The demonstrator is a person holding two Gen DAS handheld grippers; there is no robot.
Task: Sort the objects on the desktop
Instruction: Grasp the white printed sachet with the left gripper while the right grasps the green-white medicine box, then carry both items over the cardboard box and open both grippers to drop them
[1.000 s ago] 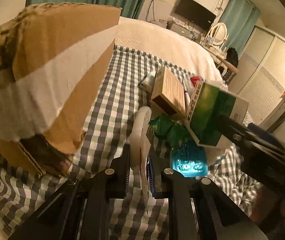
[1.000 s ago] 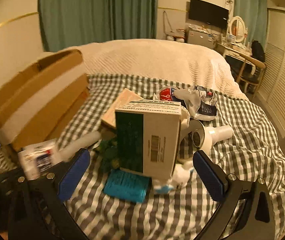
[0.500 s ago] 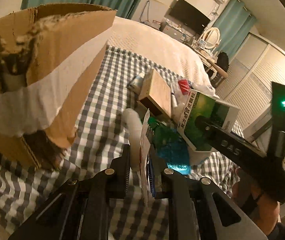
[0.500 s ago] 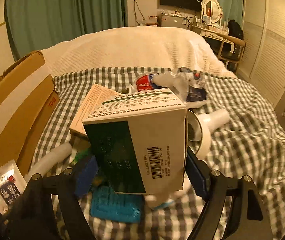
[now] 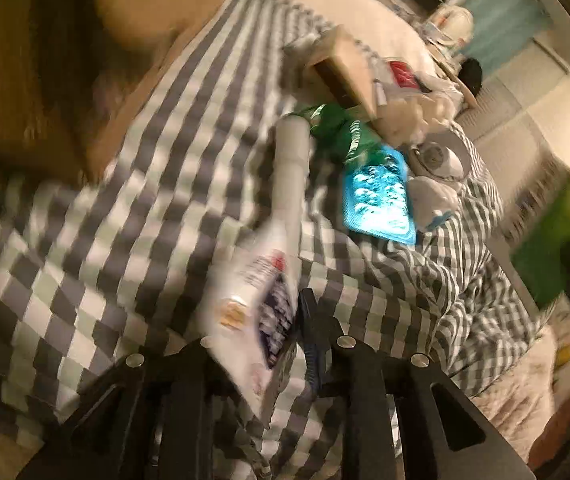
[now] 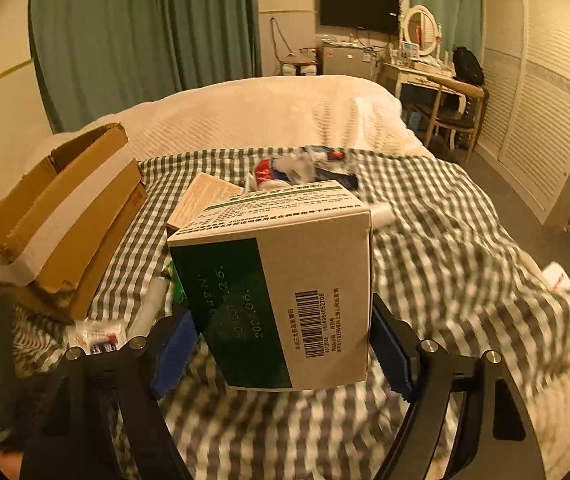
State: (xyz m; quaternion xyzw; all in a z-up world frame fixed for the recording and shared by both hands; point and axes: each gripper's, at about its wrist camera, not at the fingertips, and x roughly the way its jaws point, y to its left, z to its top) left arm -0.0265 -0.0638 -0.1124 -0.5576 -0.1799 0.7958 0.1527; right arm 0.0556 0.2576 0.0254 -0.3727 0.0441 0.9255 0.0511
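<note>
Two things are up over the checked cloth (image 6: pixel 445 216): the right gripper (image 6: pixel 285 340) clamps a light, stiff, crushable carton (image 6: pixel 277 280) by its sides, while the left gripper (image 5: pixel 281 328), jaws opening, lets a limp, slippery sachet (image 5: pixel 249 300) slide.

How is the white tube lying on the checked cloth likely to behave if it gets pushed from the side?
The white tube looks round along its length, so it would probably roll rather than slide. The checked cloth under it is soft and wrinkled, which may stop it soon. It seems light plastic, so a gentle nudge should move it.
</note>
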